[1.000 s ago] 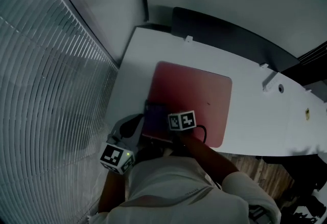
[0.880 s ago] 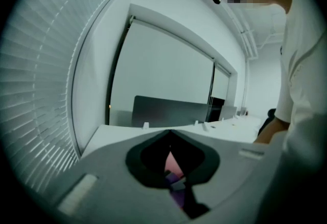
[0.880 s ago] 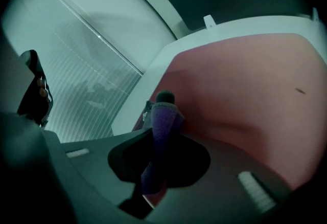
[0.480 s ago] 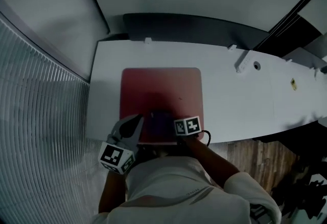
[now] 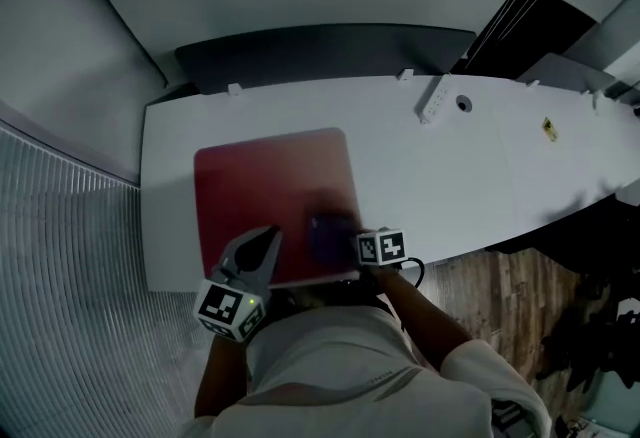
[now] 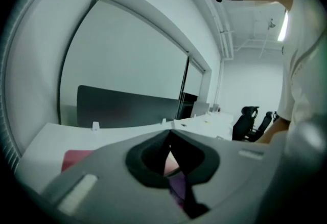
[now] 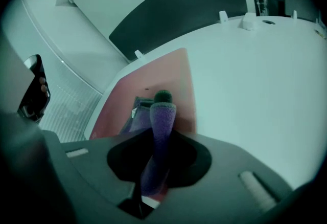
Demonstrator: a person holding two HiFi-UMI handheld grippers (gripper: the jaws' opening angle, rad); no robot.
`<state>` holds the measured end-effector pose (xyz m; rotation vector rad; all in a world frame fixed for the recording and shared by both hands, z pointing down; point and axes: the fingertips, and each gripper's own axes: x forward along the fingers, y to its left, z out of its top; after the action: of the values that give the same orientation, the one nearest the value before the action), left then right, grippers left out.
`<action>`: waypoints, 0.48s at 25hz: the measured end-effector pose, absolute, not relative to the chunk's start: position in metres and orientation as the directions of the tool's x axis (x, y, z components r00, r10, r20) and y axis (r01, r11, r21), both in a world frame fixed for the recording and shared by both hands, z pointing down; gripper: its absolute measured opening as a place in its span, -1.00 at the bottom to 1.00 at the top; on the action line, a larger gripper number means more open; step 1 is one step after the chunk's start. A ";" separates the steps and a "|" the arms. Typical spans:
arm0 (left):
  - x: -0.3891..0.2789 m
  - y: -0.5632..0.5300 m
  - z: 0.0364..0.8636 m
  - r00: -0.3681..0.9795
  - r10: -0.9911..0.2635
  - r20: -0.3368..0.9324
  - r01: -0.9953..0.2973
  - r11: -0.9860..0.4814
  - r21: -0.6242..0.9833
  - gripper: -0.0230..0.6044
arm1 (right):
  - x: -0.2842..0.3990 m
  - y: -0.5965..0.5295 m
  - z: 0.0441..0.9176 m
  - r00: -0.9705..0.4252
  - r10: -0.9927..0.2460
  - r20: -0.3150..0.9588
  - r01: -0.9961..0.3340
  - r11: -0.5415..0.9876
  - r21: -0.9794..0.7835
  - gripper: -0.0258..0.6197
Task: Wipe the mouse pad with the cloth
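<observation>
Pinching a bunched fold of the soft, light purple cloth (image 7: 158,141), the right gripper (image 7: 161,103) holds it on the red mouse pad's (image 5: 260,186) near right corner, while the left gripper (image 5: 262,244) hovers closed and empty over its near edge.

**A:** Where does the mouse pad (image 5: 265,191) lie?

**B:** On the desk (image 5: 450,176), in its left part, reaching the near edge. A partition (image 5: 320,51) stands behind the desk's far edge.

**A:** And the cloth (image 5: 328,231)?

**B:** On the mouse pad's near right corner, between the jaws of the right gripper (image 5: 350,238), which sits just right of it. The left gripper (image 5: 262,241) is over the mouse pad's near edge, left of the cloth and apart from it.
</observation>
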<state>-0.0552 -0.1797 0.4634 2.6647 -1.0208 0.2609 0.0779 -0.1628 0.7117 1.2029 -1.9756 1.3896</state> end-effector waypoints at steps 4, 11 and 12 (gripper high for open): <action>-0.039 -0.180 0.466 0.742 -0.615 0.267 -0.666 -0.720 0.195 -0.92 | 0.114 -0.160 0.712 -0.489 -0.424 0.762 -0.860 0.087 -0.503 -0.68; -0.032 -0.180 0.470 0.742 -0.613 0.271 -0.666 -0.719 0.198 -0.92 | 0.153 -0.155 0.714 -0.434 -0.448 0.782 -0.882 0.032 -0.471 -0.74; -0.032 -0.180 0.470 0.742 -0.613 0.271 -0.666 -0.719 0.198 -0.92 | 0.157 -0.155 0.712 -0.429 -0.455 0.781 -0.883 0.026 -0.470 -0.75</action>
<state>-0.0323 -0.1798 0.4703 2.6613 -0.9999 0.2686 0.1567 -0.1546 0.7122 1.3566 -1.8948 1.3797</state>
